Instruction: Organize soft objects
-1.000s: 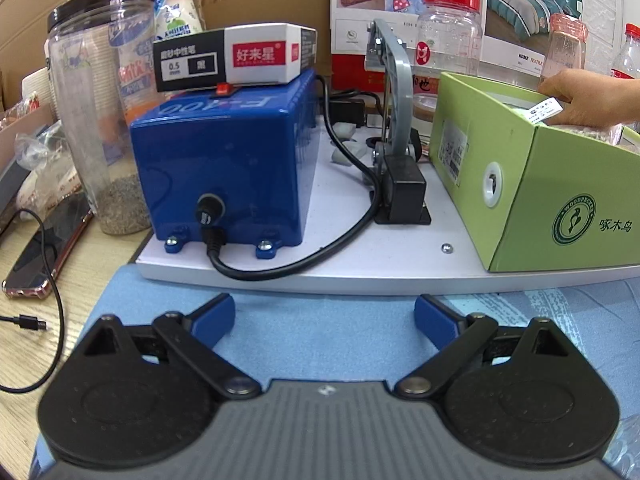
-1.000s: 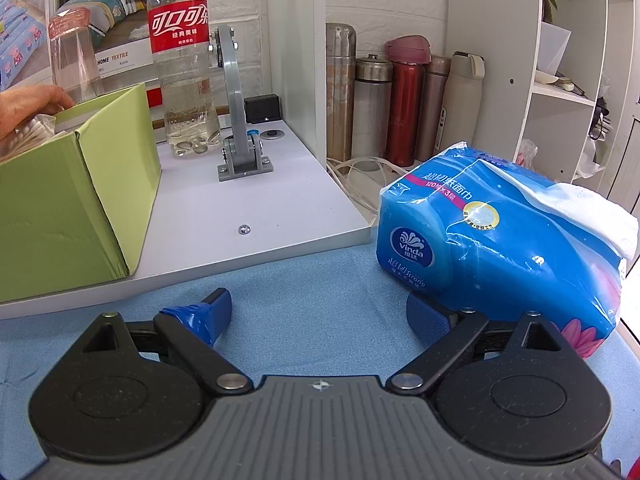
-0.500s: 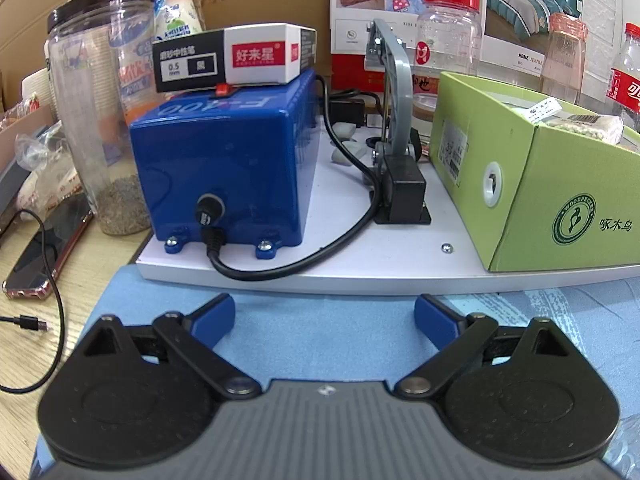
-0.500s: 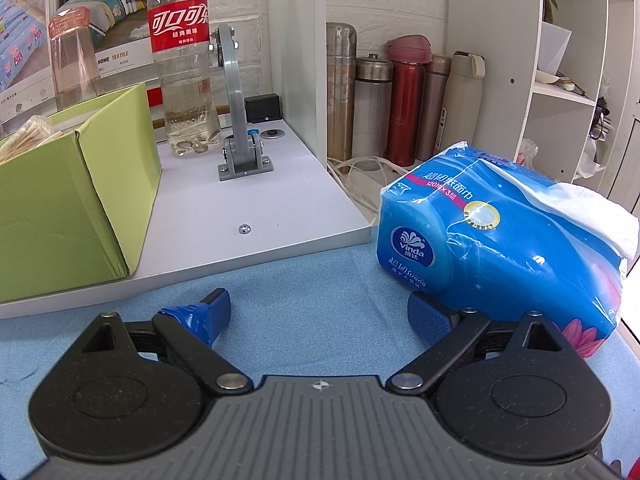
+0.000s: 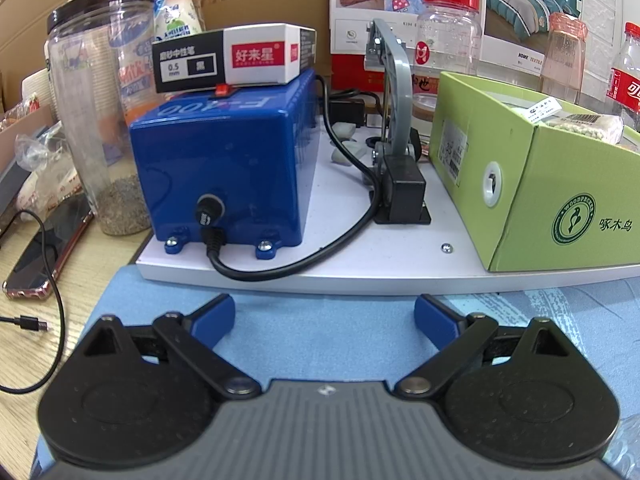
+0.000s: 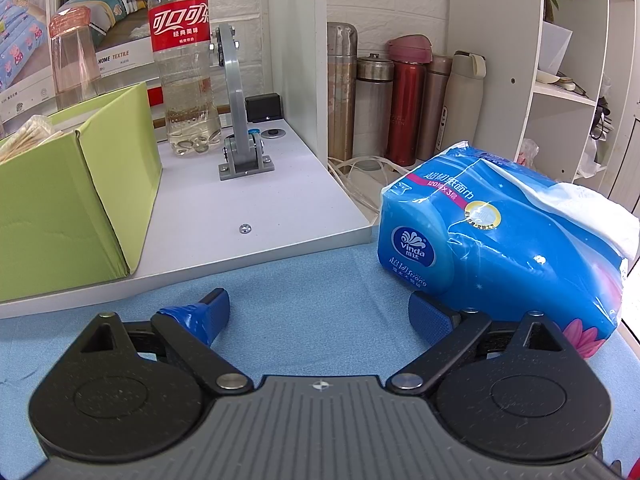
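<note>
A blue Vinda tissue pack (image 6: 500,232) lies on the blue mat (image 6: 304,280), just right of my right gripper (image 6: 320,312), which is open and empty; its right finger is close to the pack. A green cardboard box (image 5: 540,184) stands on the white platform (image 5: 352,240); it also shows in the right wrist view (image 6: 60,208). It holds a pale soft packet (image 5: 588,124). My left gripper (image 5: 324,316) is open and empty above the mat (image 5: 320,328), in front of the platform.
A blue machine (image 5: 224,160) with a black cable and a pen box on top stands left on the platform. A clear jar (image 5: 96,112) and a phone (image 5: 44,248) lie left. A cola bottle (image 6: 184,60), a grey bracket (image 6: 240,108) and several flasks (image 6: 408,108) stand behind.
A hand that was reaching into the green box one second ago has withdrawn. Both grippers have stayed in place and open.
</note>
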Motion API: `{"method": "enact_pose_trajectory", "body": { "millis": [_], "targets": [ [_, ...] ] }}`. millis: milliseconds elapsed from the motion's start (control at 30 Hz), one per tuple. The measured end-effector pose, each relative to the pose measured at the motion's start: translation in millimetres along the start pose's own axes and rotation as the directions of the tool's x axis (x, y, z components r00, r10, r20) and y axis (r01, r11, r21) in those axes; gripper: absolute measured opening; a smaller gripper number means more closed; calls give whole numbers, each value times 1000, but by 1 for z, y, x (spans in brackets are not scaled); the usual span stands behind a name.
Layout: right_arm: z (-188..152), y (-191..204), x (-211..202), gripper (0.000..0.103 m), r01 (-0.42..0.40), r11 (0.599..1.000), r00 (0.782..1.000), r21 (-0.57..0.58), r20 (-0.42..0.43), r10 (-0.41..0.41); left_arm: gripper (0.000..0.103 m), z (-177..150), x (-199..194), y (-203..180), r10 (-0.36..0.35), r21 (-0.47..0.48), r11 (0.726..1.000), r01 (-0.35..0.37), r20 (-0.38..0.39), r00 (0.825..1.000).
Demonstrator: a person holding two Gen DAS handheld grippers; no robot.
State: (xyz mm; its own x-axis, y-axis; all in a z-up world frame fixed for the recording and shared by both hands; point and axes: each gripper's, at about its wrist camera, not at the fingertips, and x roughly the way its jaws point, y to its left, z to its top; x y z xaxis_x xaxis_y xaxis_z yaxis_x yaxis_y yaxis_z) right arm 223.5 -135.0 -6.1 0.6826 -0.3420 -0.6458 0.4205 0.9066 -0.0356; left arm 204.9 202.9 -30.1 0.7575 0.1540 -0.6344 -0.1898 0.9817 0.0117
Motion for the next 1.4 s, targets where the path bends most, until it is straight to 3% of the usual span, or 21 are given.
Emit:
{"method": "enact_pose_trajectory", "body": {
  "millis": [233,467,567,733,1000,1400],
  "targets": [
    [0,2,-4,84,17,1000,1000,7,4,-17,96,4,-7,-1,25,0,1000,-25,-24,999],
    [-1,6,-54,84,-11,1000,998,26,54,10,96,24,-80,-9,102,35,994,-106,96,990],
    [-1,8,-77,84,-26,999,998,37,60,24,96,30,-109,-15,55,26,998,-57,81,995],
    [-2,12,-113,84,-12,998,998,56,58,9,96,27,-138,-28,-54,-12,998,54,-7,998],
    [-30,10,-143,84,-85,984,994,158,77,73,96,1,-152,-48,-42,-4,999,41,-54,998],
    [-31,18,-155,84,-118,985,990,124,88,108,96,-3,-166,-47,-91,-9,996,91,-19,996]
  ]
}}
